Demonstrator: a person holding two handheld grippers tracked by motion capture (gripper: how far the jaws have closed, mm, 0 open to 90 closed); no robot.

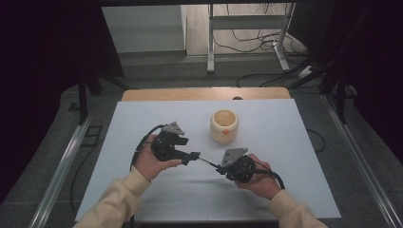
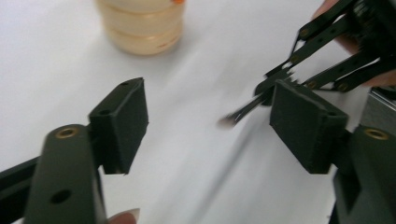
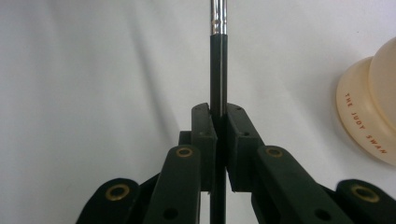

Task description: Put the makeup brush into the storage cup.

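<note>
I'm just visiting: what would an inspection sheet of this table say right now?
Surface: white table top, bare around the work.
Job's things: thin black brush with a metal band; cream pot behind it, upright, open.
Clutter: nothing seen.
Grippers: right hand-held gripper shut on the brush; left hand-held gripper open, its jaws either side of the brush tip.
Cables: black cable trails from the left one.
Surroundings: floor cables, metal frame legs.

The thin brush [image 3: 218,56] runs off the top edge; its tip [image 2: 226,121] is blurred.

lab: dark curtains [image 1: 43,71], floor cables [image 1: 256,42], metal frame [image 1: 211,38].
</note>
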